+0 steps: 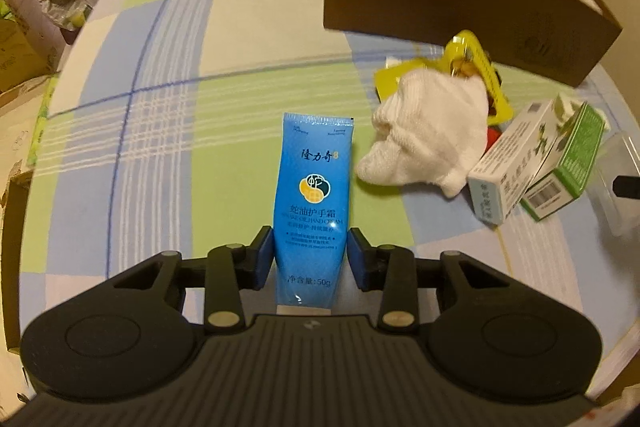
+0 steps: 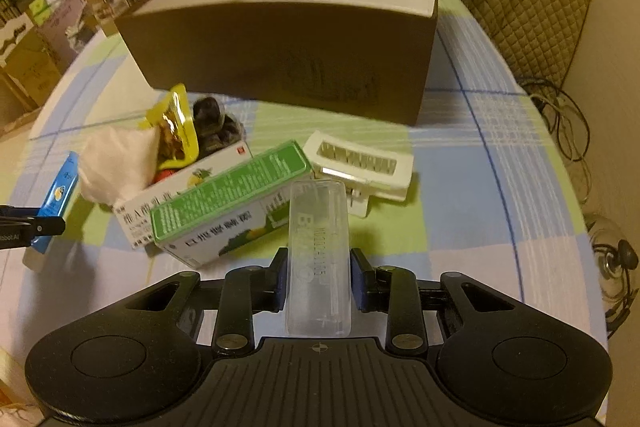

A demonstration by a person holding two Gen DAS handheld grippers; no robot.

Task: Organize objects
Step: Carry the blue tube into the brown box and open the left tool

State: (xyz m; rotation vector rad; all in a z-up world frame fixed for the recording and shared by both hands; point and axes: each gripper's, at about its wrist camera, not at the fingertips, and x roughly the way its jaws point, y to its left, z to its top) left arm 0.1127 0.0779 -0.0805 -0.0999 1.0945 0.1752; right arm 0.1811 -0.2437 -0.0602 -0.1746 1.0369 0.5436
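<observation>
Two grippers are at work over the checked worktop (image 1: 168, 131). Left gripper (image 1: 312, 259): jaws clamped on a blue hand-cream tube (image 1: 312, 195), held lengthwise between the blue pads and pointing away toward the far side. Right gripper (image 2: 319, 277): jaws clamped on a clear plastic case (image 2: 319, 259), likewise held lengthwise.

Remaining items lie in a loose heap near the middle of the worktop: a white cloth (image 1: 430, 143), a yellow snack packet (image 2: 176, 131), a white carton (image 1: 508, 167) and a green carton (image 2: 232, 195) touching side by side, and a white clip (image 2: 360, 167) just right of the green carton.

Beyond the heap stands an open brown box (image 2: 288, 55), its white interior visible.
</observation>
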